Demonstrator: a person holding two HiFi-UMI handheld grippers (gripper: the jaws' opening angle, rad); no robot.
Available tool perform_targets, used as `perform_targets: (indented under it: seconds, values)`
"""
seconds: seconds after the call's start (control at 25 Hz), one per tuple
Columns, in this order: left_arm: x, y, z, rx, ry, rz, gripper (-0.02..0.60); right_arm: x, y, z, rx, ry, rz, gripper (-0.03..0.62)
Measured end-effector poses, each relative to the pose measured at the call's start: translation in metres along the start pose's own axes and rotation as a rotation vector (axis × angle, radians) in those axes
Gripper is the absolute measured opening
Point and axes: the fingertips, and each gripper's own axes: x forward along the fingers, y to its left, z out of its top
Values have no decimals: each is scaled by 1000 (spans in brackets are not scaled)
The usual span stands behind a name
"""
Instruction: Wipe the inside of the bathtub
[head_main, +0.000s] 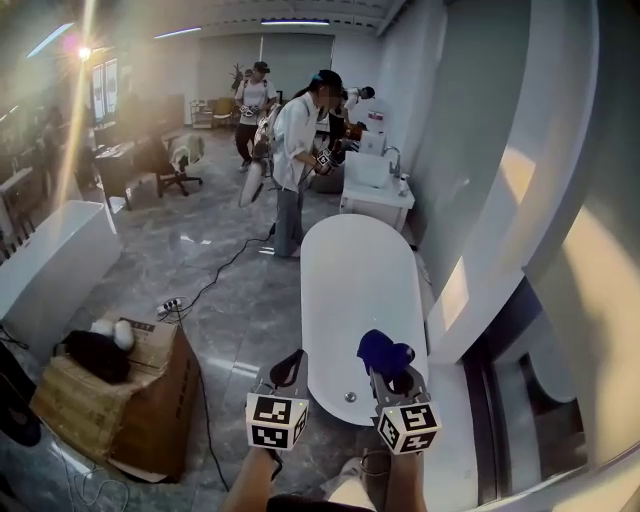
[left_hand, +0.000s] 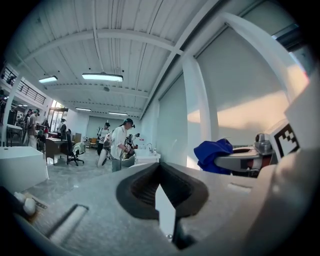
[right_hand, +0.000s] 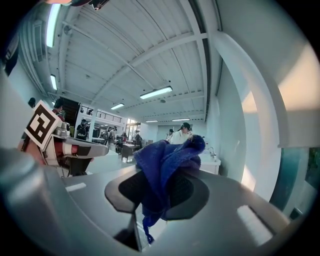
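The white oval bathtub (head_main: 352, 290) lies lengthwise ahead of me in the head view, against the right wall. Both grippers hover over its near end. My right gripper (head_main: 388, 368) is shut on a blue cloth (head_main: 382, 350), which bunches above the jaws; in the right gripper view the blue cloth (right_hand: 164, 167) is clamped between the dark pads and hangs down through them. My left gripper (head_main: 291, 368) is beside it at the tub's near left rim, jaws shut with nothing in them (left_hand: 159, 169). From the left gripper view the blue cloth (left_hand: 212, 152) shows at the right.
A cardboard box (head_main: 125, 400) with a dark bundle on top stands at the left. A cable (head_main: 215, 282) and power strip (head_main: 171, 304) lie on the grey floor. Several people (head_main: 296, 165) stand by a white washbasin unit (head_main: 376, 190) beyond the tub. A white pillar (head_main: 500, 230) flanks the right.
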Motion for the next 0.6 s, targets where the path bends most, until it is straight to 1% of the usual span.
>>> perform_targets:
  seconds: [0.2,0.44,0.6]
  values:
    - [54,-12,-3,13,32,4,5,26,-49,-10,31,2,-1,100]
    - [140,-43,0,21,45,-14,5,57,-140,-19,46,2,-32,100]
    - [187,-70,10,34,48,-35,5,65,-194,-13,58,-11,-54,100]
